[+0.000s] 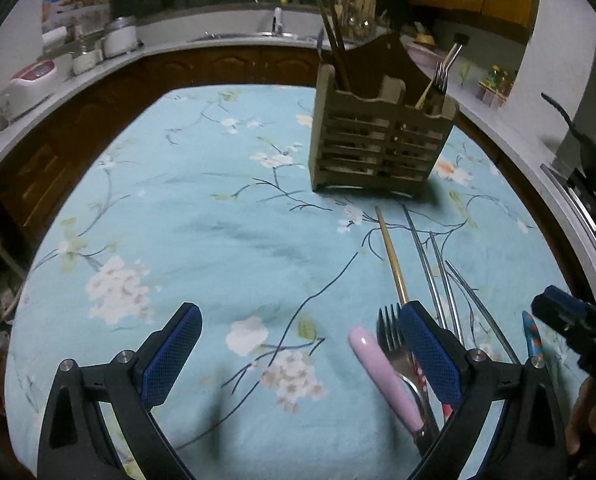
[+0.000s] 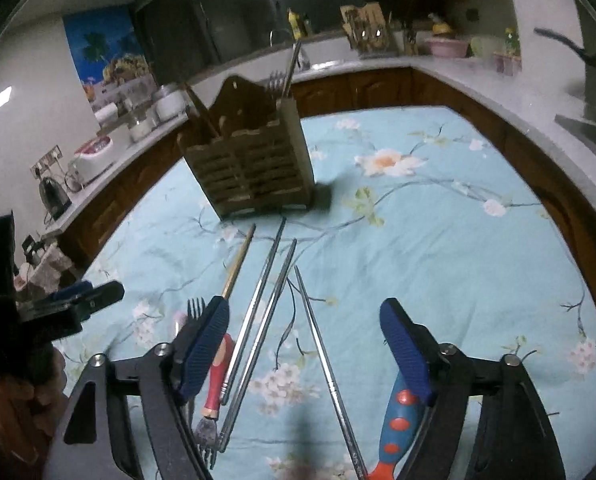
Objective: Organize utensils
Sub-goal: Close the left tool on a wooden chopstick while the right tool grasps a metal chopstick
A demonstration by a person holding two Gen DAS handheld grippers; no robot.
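Note:
A wooden slatted utensil holder (image 1: pixel 381 136) stands on the floral blue tablecloth (image 1: pixel 218 220), also seen in the right wrist view (image 2: pixel 254 168); it holds dark chopsticks (image 1: pixel 331 40) and a fork (image 1: pixel 441 72). Loose utensils lie in front of it: a gold-handled piece (image 1: pixel 391 256), metal chopsticks (image 2: pixel 258 308), a fork (image 1: pixel 391 330), a pink handle (image 1: pixel 381 372), a red-handled fork (image 2: pixel 216 384) and a blue-and-orange handle (image 2: pixel 397 428). My left gripper (image 1: pixel 298 352) is open and empty over the cloth. My right gripper (image 2: pixel 303 344) is open above the metal chopsticks.
A kitchen counter (image 1: pixel 98 68) wraps around the table, with jars, a rice cooker (image 1: pixel 26 80) and a sink tap (image 1: pixel 278 20). A kettle (image 2: pixel 54 196) stands on the counter at left. The right gripper also shows in the left wrist view (image 1: pixel 577 328).

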